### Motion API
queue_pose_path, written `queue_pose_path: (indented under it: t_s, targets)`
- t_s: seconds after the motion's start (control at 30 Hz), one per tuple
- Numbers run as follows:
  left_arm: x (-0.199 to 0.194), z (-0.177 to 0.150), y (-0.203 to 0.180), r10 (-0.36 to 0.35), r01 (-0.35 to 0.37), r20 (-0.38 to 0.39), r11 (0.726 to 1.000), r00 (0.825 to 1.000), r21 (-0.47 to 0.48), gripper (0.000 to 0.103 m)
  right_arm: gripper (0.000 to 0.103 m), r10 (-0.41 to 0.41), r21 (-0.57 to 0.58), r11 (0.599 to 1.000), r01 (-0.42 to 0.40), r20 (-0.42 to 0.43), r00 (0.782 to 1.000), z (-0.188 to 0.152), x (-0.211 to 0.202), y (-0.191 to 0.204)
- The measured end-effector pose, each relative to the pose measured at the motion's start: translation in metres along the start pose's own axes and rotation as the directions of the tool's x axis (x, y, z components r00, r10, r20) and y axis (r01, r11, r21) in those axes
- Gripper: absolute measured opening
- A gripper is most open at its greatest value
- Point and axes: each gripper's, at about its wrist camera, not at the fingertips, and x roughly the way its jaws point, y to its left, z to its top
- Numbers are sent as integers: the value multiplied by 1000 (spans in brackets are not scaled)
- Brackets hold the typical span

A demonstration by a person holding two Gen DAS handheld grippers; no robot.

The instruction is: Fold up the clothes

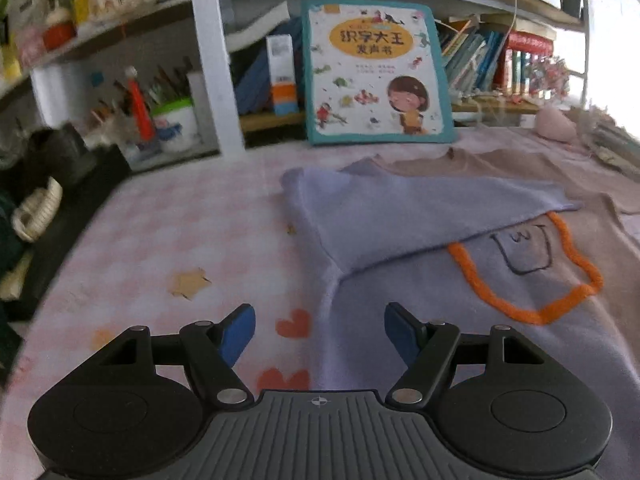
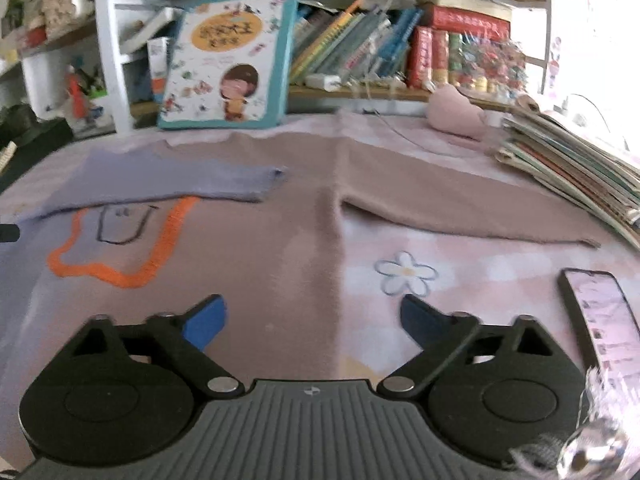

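Sweater (image 2: 280, 216) lies flat on the desk (image 1: 180, 232), which has a pink checked cloth on it. Half of the sweater is purple and half is tan.

The left claw (image 1: 319, 330) is spread wide with nothing in it. It hangs over the sweater's purple edge. The right claw (image 2: 314, 320) is spread wide too, over the tan side.

The purple sleeve (image 1: 400, 204) is folded across the front, just above an orange yarn outline (image 1: 532, 276). The tan sleeve (image 2: 460, 208) lies stretched out to the side.

A phone (image 2: 600, 316) with its screen lit sits near the right claw. A stack of books (image 2: 568, 172) is further back. A picture book (image 1: 376, 76) leans on the shelf behind.
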Motion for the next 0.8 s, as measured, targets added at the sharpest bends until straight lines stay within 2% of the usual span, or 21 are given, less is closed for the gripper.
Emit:
queue_pose_path:
  t_s: [0.03,0.07,0.1,0.13,0.17,0.2,0.23,0.27,0.3,0.33,0.47,0.8]
  targets:
    - [3,0,1,-29,29,-1,1000,1000,-13,59,72,-2,6,1000,2,-13,1000,0,1,-3]
    - [6,0,2,-60,60,-3,998,998,-28,53,68,13,26,1000,-13,-22,1000,0,2,-7]
    - [9,0,3,-89,88,-6,995,996,-46,40,61,27,42,999,-26,-24,999,0,2,-9]
    - [11,-2,5,-101,101,-6,993,995,-64,36,51,41,58,998,-39,-26,999,1,2,-11]
    - [13,-3,6,-100,99,-3,992,995,-75,32,46,44,57,997,-43,-27,999,2,3,-10]
    - [15,-4,9,-92,92,-2,992,996,-81,22,38,54,55,997,-53,-29,998,3,4,-9]
    - [16,-4,12,-85,84,-1,992,996,-92,11,35,55,51,997,-53,-30,998,4,6,-6]
    - [16,-6,16,-85,84,2,990,996,-110,8,32,50,38,998,-49,-30,998,6,7,-3]
    - [16,-7,21,-93,93,5,987,996,-134,5,22,56,19,998,-56,-29,998,7,9,1]
    - [17,-8,26,-106,106,8,982,994,-158,4,15,74,16,997,-74,-27,997,8,11,3]
    - [18,-12,42,-116,118,21,968,993,-220,5,12,74,-22,997,-74,-28,997,17,21,15]
    - [22,-6,80,-8,11,10,960,1000,-279,5,12,150,-112,982,-152,-30,988,43,61,55]
